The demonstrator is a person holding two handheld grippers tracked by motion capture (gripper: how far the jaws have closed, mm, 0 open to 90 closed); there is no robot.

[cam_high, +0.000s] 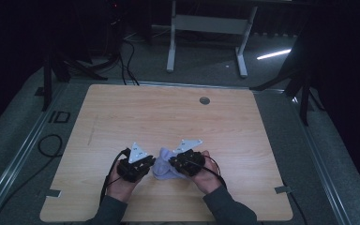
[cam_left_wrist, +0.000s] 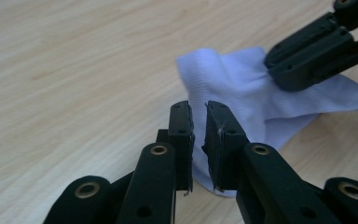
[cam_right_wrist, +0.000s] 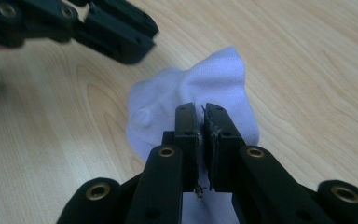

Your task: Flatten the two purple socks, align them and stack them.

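A small white sock (cam_high: 161,167) lies crumpled on the wooden table (cam_high: 168,112) near its front edge, between the two hand-held grippers. My right gripper (cam_right_wrist: 200,109) is shut on the sock (cam_right_wrist: 200,79), pinching a fold of its fabric; from the other side it (cam_left_wrist: 275,70) clamps the sock's far corner (cam_left_wrist: 233,84). My left gripper (cam_left_wrist: 199,109) hovers just over the sock's near edge with its jaws almost together, a thin gap between them and no fabric pinched. It (cam_right_wrist: 147,37) sits up and left of the sock. Both hands (cam_high: 122,185) rest low on the table.
A round cable hole (cam_high: 204,100) sits near the table's far edge. Bare wood stretches beyond and beside the sock. Cables (cam_high: 51,145) loop on the floor at the left, and a white desk frame (cam_high: 171,47) and dark stands rise behind the table.
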